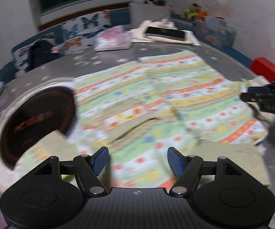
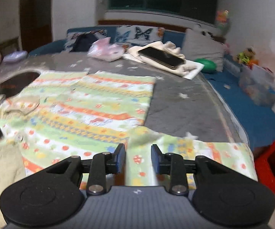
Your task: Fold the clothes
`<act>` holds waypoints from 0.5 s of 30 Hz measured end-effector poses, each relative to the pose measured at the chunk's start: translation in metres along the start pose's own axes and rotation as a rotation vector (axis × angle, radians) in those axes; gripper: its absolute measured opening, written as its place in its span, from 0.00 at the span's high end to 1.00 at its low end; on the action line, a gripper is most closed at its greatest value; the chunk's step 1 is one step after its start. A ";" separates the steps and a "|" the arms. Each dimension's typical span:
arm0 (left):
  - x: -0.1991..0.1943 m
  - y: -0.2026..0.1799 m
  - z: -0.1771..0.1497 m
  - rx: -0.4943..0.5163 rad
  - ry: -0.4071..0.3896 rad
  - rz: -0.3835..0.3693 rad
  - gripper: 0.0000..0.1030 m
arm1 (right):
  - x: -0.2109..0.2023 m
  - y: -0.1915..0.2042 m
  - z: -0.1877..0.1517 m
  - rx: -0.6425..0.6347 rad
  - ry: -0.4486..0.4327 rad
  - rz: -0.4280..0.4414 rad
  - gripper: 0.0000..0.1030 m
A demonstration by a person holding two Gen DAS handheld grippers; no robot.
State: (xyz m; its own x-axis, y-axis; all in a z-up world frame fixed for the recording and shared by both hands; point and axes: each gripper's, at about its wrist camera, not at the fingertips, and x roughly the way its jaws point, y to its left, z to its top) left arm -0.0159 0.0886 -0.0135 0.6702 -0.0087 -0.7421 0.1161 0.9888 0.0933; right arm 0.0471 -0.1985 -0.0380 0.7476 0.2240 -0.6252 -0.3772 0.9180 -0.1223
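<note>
We see the patterned garment [image 1: 156,99] spread directly ahead of both grippers. Left gripper [image 1: 137,162] is released; right gripper [image 2: 138,158] straddles the sleeve [image 2: 175,152], unclenched and nearer.

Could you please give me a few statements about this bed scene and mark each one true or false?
1. The left hand-held gripper is open above the patterned garment. True.
2. A phone lies on cream cloth. True.
3. The garment is plain black. False: it has green, orange and yellow stripes.
4. The right hand-held gripper holds the phone. False: it is open over a garment flap.
5. A red stool stands beside the bed. True.
</note>
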 end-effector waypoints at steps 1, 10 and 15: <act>-0.001 0.007 -0.001 -0.009 -0.001 0.021 0.31 | 0.001 0.003 0.001 -0.008 -0.001 0.006 0.71; 0.000 0.053 -0.004 -0.038 0.015 0.145 0.37 | 0.000 0.005 0.000 0.013 0.010 0.042 0.63; 0.008 0.058 -0.008 -0.026 0.041 0.127 0.40 | 0.002 0.005 0.000 0.011 0.010 0.038 0.61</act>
State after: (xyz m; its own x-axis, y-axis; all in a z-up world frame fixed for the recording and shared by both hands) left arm -0.0096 0.1472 -0.0190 0.6477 0.1221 -0.7520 0.0128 0.9852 0.1710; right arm 0.0464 -0.1939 -0.0400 0.7273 0.2555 -0.6370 -0.3994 0.9123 -0.0901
